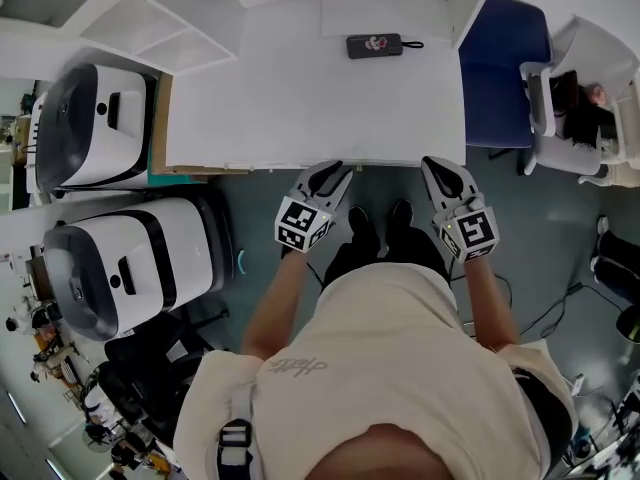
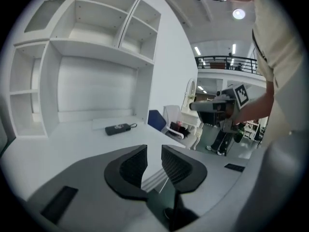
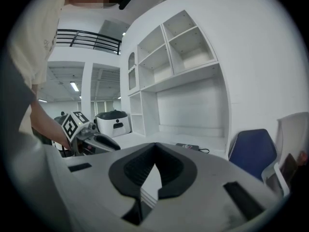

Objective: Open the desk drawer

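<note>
Both tools hang at the near edge of the white flat-topped desk [image 1: 300, 98], prob. because the drawer sits under that edge; the drawer is hidden in all views. Jaws of the left gripper [image 1: 328, 175] stand a narrow gap apart, nothing betw. them. Tips of the right gripper [image 1: 440, 171] are pressed together, empty. Drawer front judged to face the person, long axis along the desk's near edge. A black cased gadget w/ cord [image 1: 374, 45] lies at the desk's far side.
</note>
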Motion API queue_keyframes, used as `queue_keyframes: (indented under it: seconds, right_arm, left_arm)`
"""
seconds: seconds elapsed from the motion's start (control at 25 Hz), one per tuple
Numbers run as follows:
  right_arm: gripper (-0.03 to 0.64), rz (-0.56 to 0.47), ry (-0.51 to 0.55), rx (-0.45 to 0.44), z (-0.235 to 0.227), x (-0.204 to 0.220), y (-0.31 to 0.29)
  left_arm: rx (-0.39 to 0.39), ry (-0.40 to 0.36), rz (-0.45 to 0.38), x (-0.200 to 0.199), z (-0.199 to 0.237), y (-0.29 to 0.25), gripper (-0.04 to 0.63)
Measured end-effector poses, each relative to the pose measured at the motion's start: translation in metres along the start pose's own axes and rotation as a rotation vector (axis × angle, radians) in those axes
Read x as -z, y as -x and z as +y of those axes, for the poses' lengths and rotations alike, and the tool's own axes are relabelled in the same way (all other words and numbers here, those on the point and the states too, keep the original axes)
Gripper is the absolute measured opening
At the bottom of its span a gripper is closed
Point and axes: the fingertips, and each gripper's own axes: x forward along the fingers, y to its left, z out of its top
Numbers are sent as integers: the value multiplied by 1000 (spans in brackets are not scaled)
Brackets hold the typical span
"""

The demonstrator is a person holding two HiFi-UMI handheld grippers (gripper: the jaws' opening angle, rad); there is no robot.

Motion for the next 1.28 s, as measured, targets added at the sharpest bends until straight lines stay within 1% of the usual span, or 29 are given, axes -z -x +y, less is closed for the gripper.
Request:
queue_keyframes:
  seconds: [0.08,0.2,0.36,0.48,0.6,0.76,0.88,1.08,1.28]
  right_arm:
    - [-3,4,-6,-6,-6,7,0]
    - [-3,26,1,-13,-15,17,1]
    - [-3,65,14,-25,-27,29,3]
    - [-3,70,-39,-35,-33,37,0]
    - [-3,78,-61,-49,-34,43,-5]
    - [-2,91,-28,-92,-28,43,-16]
    - [-3,99,13,-124,-23,44,-25]
    - [-2,116,25,-159,-22,51,-34]
    - [-3,137,14,-155,-31,58,-40]
  left_arm:
    - [-11,42,81,32,4,-12,95]
    - [-33,130,172,71,11,-24,95]
    - [-57,204,253,109,20,-40,95]
    - [-64,261,313,138,25,-53,95]
    - [-71,310,355,159,24,-63,95]
    - [-84,364,413,183,25,-73,95]
    - [-92,417,429,196,26,-80,95]
    - [-103,428,477,217,29,-97,95]
    - [-118,460,518,240,36,-115,95]
